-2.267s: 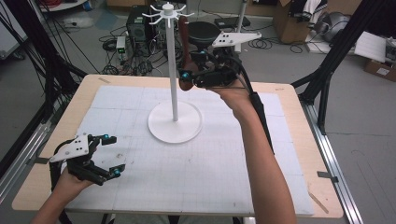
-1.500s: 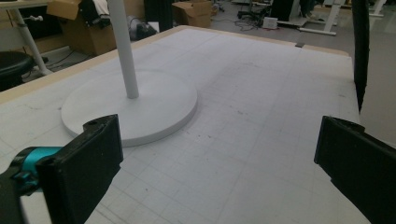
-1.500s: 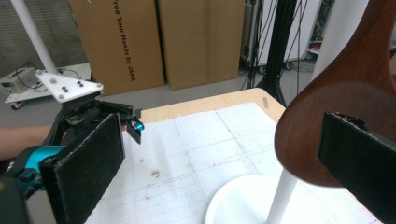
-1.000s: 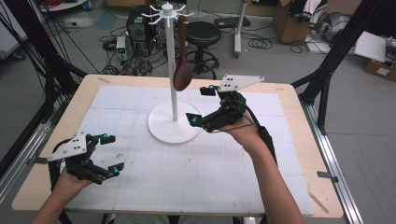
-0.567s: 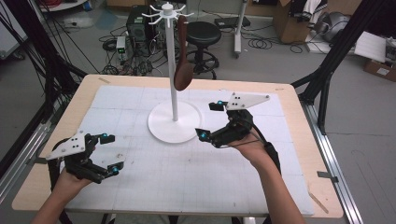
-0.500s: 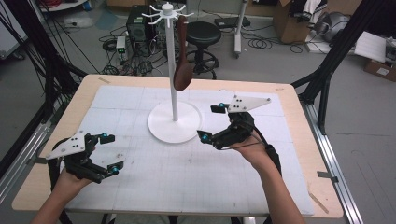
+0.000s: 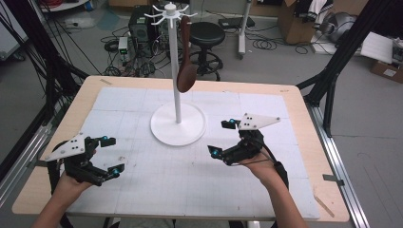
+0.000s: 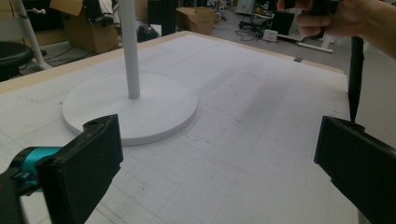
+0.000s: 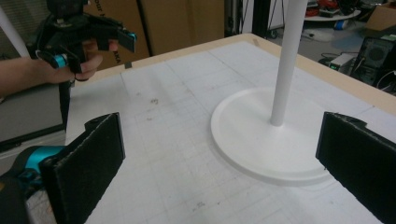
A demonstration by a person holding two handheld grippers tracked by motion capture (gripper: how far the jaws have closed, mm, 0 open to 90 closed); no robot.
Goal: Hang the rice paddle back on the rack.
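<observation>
Tabletop stand beyond empty right gripper

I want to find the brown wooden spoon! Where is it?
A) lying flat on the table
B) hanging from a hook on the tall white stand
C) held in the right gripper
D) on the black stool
B: the wooden spoon dangles from a hook at the top of the white stand, bowl end down, while the right gripper is open and empty.

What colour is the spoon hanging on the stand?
Dark brown; the spoon shows best in the high view.
</observation>
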